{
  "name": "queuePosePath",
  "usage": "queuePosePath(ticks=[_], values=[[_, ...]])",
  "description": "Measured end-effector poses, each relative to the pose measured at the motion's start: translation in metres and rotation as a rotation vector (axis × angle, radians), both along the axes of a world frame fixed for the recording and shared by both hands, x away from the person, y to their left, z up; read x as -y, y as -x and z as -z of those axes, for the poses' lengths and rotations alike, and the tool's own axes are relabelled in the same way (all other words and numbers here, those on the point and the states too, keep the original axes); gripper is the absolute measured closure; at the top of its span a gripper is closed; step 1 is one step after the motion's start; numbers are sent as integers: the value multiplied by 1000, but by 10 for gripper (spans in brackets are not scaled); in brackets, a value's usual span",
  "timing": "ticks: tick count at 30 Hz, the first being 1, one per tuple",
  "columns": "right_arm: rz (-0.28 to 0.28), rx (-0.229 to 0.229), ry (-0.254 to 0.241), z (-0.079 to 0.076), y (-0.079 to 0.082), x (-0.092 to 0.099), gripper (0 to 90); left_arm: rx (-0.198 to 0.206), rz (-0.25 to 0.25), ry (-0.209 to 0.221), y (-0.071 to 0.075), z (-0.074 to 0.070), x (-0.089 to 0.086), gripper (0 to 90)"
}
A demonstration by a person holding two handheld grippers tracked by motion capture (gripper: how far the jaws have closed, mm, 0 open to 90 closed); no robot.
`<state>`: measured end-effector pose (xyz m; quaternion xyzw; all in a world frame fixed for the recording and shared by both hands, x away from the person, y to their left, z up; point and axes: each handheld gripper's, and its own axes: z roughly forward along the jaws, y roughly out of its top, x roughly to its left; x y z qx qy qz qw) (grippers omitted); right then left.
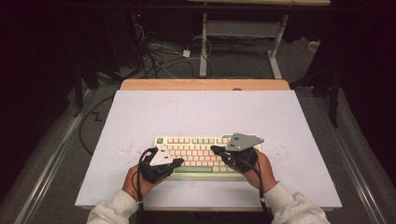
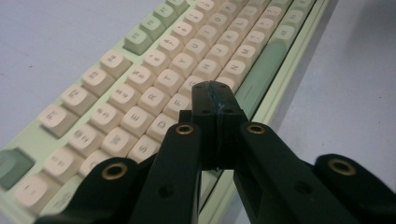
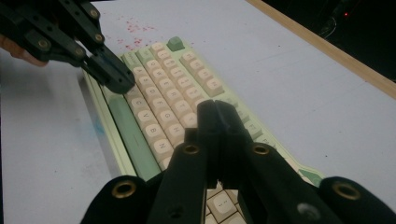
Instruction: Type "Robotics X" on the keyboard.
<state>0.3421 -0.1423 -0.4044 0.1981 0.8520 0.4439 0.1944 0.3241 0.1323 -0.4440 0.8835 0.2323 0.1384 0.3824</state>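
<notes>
A pale green keyboard (image 1: pixel 196 148) with cream keys and a green space bar lies near the front of the white table top (image 1: pixel 201 112). My left gripper (image 1: pixel 180 162) is shut, with nothing between its jaws. Its tips hover low over the keyboard's left half, by the bottom letter rows (image 2: pixel 140 93); the closed tips (image 2: pixel 215 93) point along the keys. My right gripper (image 1: pixel 214 149) is also shut and empty, and it sits over the right half. In the right gripper view, the closed right gripper (image 3: pixel 217 109) lies above the keys (image 3: pixel 173 88), and the left gripper (image 3: pixel 116 81) is farther off near the space bar. Whether either tip touches a key I cannot tell.
Red specks (image 1: pixel 126 149) mark the white sheet left of the keyboard. A wooden table edge (image 1: pixel 205 85) runs along the back. Beyond it on the floor are tangled cables (image 1: pixel 154 58) and a white desk frame (image 1: pixel 243 32).
</notes>
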Motion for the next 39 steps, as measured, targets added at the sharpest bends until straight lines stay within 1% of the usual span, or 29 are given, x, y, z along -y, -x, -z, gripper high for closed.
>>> queuePosePath(ticks=[1,4,9,14,18,22,28,30,32,33,34,36,38,39], values=[[4,1,0,-1,0,1,900,0,5,-14,-1,0,4,875],[6,0,-1,-1,0,3,900,-12,16,-30,-6,0,13,875],[6,-4,7,2,-1,3,900,-33,22,-36,-12,2,22,875],[9,-5,10,2,-2,3,900,-44,29,-54,-16,5,29,875],[8,-6,11,3,-2,3,900,-50,26,-60,-19,7,32,875],[6,-6,15,4,-3,3,900,-53,19,-57,-22,8,34,874],[9,-13,16,5,-3,3,900,-54,28,-53,-23,8,38,874],[10,-14,16,5,-4,3,900,-50,28,-58,-22,8,39,874],[12,-15,18,5,-4,3,900,-62,31,-64,-23,9,39,874],[12,-15,18,5,-4,3,900,-62,32,-72,-23,10,39,874],[11,-15,20,5,-4,3,900,-63,31,-71,-23,10,39,874],[9,-18,20,6,-4,3,900,-56,29,-74,-23,9,39,873],[6,-18,24,6,-4,3,900,-38,14,-60,-22,6,36,871],[5,-16,25,7,-5,3,900,-29,8,-53,-22,3,33,829]])
